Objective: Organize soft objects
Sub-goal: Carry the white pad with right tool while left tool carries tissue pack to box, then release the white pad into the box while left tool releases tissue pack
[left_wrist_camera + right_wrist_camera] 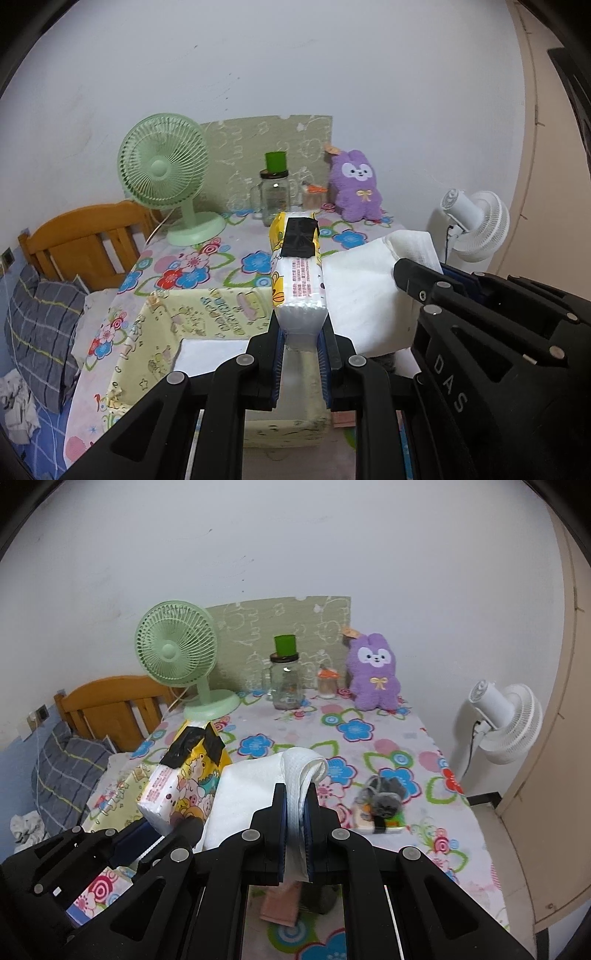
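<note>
the left tool [302,334] is clamped on a tissue pack [295,273], held above the yellow fabric box [207,314] on the desk [369,746]. right of the box, the right tool [295,805] pinches a white cloth [251,794]; a grey plush bundle [382,799] lies further right.

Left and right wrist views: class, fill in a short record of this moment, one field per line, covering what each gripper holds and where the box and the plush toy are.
left gripper: shut on tissue pack
right gripper: shut on white cloth
fabric box: under the tissue pack, open top
purple plush: upright at the table's back edge
green fan: back left on the floral tablecloth
</note>
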A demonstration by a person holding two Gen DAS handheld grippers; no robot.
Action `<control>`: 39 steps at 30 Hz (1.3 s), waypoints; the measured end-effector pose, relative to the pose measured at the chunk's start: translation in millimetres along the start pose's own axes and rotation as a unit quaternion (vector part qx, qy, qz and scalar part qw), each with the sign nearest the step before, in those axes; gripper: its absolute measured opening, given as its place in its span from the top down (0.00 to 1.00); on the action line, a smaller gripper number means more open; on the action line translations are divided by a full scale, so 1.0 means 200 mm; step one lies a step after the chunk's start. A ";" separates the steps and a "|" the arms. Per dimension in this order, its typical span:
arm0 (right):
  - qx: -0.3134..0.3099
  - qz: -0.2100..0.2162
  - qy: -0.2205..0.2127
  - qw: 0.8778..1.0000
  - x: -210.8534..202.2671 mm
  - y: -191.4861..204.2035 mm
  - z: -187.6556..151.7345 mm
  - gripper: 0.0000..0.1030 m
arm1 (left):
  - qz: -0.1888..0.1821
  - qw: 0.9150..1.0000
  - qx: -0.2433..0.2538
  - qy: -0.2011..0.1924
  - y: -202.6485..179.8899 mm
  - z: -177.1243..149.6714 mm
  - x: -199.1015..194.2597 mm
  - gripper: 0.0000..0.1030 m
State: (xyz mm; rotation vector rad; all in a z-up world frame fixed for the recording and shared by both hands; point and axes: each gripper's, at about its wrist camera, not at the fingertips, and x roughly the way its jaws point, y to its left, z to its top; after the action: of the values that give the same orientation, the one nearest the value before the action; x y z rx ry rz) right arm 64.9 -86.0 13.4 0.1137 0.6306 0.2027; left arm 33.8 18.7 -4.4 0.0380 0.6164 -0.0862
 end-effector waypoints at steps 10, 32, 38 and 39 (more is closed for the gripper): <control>-0.020 0.026 0.017 0.999 0.15 0.17 0.01 0.90 | 0.029 0.999 -0.028 0.030 0.20 -0.05 0.13 0.86; -0.046 0.070 0.086 0.993 0.52 0.39 -0.05 0.86 | 0.066 0.990 -0.065 0.104 0.44 -0.17 0.37 0.70; -0.061 0.069 0.097 0.991 0.58 0.42 -0.07 0.64 | 0.069 0.989 -0.068 0.109 0.46 -0.18 0.39 0.60; -0.059 0.069 0.097 0.991 0.58 0.42 -0.07 0.55 | 0.069 0.989 -0.068 0.110 0.46 -0.18 0.39 0.59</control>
State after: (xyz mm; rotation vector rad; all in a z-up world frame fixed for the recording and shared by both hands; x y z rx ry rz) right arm 135.6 23.3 -50.7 0.0224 0.8040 0.3880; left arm 84.5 107.8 -78.8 -0.0431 0.8372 0.0968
